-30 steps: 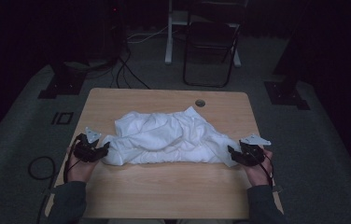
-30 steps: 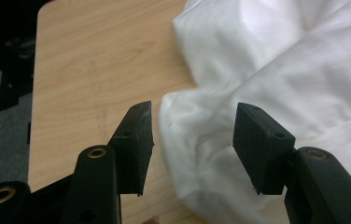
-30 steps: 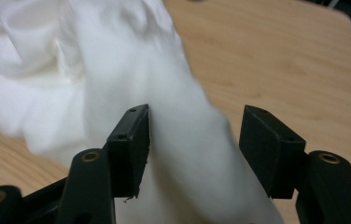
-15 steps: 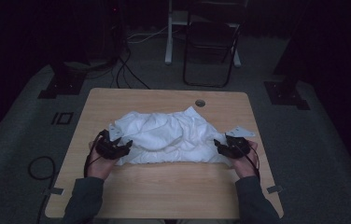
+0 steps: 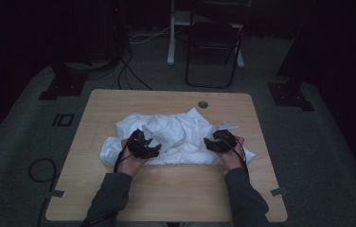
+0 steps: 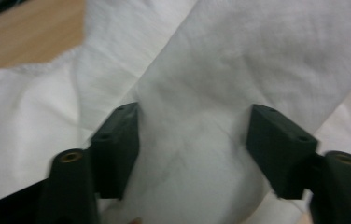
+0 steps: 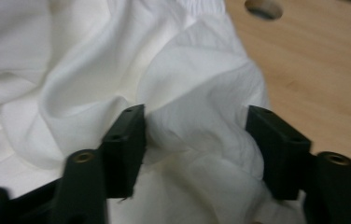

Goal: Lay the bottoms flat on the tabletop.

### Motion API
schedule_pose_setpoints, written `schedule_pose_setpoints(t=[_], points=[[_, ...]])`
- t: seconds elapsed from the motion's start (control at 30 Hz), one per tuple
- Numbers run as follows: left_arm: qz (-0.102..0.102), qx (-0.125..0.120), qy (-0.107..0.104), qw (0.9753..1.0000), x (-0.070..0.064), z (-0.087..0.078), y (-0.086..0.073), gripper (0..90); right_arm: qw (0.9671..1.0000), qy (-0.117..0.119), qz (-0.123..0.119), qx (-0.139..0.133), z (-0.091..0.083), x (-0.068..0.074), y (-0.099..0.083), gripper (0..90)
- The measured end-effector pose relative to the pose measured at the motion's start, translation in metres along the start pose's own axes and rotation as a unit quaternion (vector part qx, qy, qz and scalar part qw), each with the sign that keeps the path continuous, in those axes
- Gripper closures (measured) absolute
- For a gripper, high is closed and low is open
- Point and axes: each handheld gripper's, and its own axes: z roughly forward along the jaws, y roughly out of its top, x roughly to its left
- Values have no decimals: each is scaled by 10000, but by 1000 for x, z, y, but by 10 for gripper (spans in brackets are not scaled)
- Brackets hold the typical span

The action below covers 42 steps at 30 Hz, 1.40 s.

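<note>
A crumpled white cloth (image 5: 181, 135) lies across the middle of the wooden table (image 5: 166, 189). My left gripper (image 5: 148, 147) rests on the cloth's left part and my right gripper (image 5: 218, 142) on its right part, with the hands behind them. In the left gripper view the left gripper (image 6: 192, 119) is open, its jaws wide apart over a flat fold of the cloth (image 6: 229, 56). In the right gripper view the right gripper (image 7: 194, 119) is also open, with a bunched ridge of the cloth (image 7: 201, 88) standing between its jaws.
A round cable hole (image 5: 203, 104) sits near the table's far edge, also seen as the hole (image 7: 263, 7). A folding chair (image 5: 214, 42) stands behind the table. Cables (image 5: 39, 170) and stand bases (image 5: 289, 97) lie on the dark floor around it.
Both hands have moved inward from the table's sides toward the middle, carrying the cloth's ends with them. The cloth is now narrower and more bunched.
</note>
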Motion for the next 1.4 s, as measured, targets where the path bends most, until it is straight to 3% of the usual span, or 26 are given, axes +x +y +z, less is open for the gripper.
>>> schedule_pose_setpoints(t=[0.13, 0.23, 0.3, 0.47, 0.63, 0.73, 0.87, 1.07, 1.17, 1.23, 1.3, 1.37, 1.4], points=[[-11, 234, -12, 9997, -3, 13, -3, 600, 9998, 3, 67, 204, 9, 0, -4, 576], [-111, 250, -69, 9996, 1, 13, -7, 800, 9997, -10, 37, 254, 9, -1, -8, 727], [-55, 263, -110, 9996, 2, 9, -8, 862, 9997, 3, 88, 246, 6, -3, -10, 782], [70, 9, -157, 9999, 7, -22, -11, 872, 10000, 74, 61, 23, -13, -6, -14, 809], [-28, -269, -63, 9996, 17, -59, -27, 875, 9994, 139, 112, -299, -45, -12, -25, 816], [-62, -301, -34, 9995, 21, -71, -38, 875, 9990, 165, 114, -399, -58, -15, -31, 817], [-135, -176, 72, 9997, 27, -89, -65, 875, 9985, 260, 97, -482, -81, -21, -46, 818], [-215, 230, 14, 9995, 20, -89, -104, 874, 9969, 715, -172, -292, -103, -13, -72, 817], [-146, 514, -26, 9986, 11, -81, -120, 874, 9930, 1117, -387, 15, -105, 0, -90, 817], [-151, 662, -53, 9977, 7, -73, -125, 873, 9887, 1330, -602, 334, -100, 7, -101, 816], [-79, 657, 3, 9978, 5, -69, -124, 872, 9853, 1305, -856, 701, -88, 14, -111, 815], [-65, 716, 74, 9974, 6, -63, -117, 870, 9865, 1198, -798, 775, -77, 15, -114, 811], [-58, 741, 91, 9972, 7, -60, -114, 870, 9884, 1219, -631, 655, -71, 13, -113, 811]])
